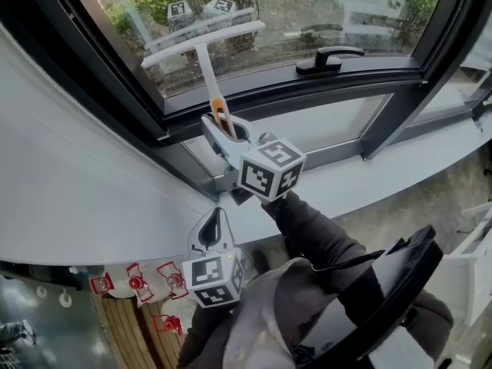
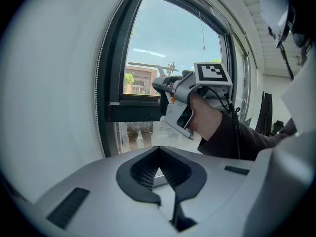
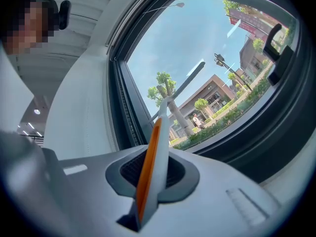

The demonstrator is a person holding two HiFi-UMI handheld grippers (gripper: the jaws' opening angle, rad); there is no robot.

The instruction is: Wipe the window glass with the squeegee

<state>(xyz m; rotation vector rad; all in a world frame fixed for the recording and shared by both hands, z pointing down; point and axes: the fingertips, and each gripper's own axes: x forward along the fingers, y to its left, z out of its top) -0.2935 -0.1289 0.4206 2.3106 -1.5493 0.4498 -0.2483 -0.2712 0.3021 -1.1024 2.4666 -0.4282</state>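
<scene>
The squeegee (image 1: 207, 68) is white, with an orange strip on its handle. Its long blade (image 1: 204, 41) lies crosswise against the window glass (image 1: 323, 6), just above the lower frame. My right gripper (image 1: 228, 125) is shut on the lower end of the handle and points up at the pane. In the right gripper view the handle (image 3: 150, 157) runs up between the pads to the blade (image 3: 190, 80). My left gripper (image 1: 217, 220) hangs lower, below the sill. Its jaws are shut with nothing between them. The left gripper view shows the right gripper (image 2: 185, 95) ahead, in front of the window.
A black window handle (image 1: 329, 58) lies on the lower frame, right of the squeegee. A dark mullion (image 1: 407, 91) rises at the right. The white sill (image 1: 384, 167) runs under the frame. A white wall (image 1: 61, 191) stands close at the left. Small red things (image 1: 138, 283) are low left.
</scene>
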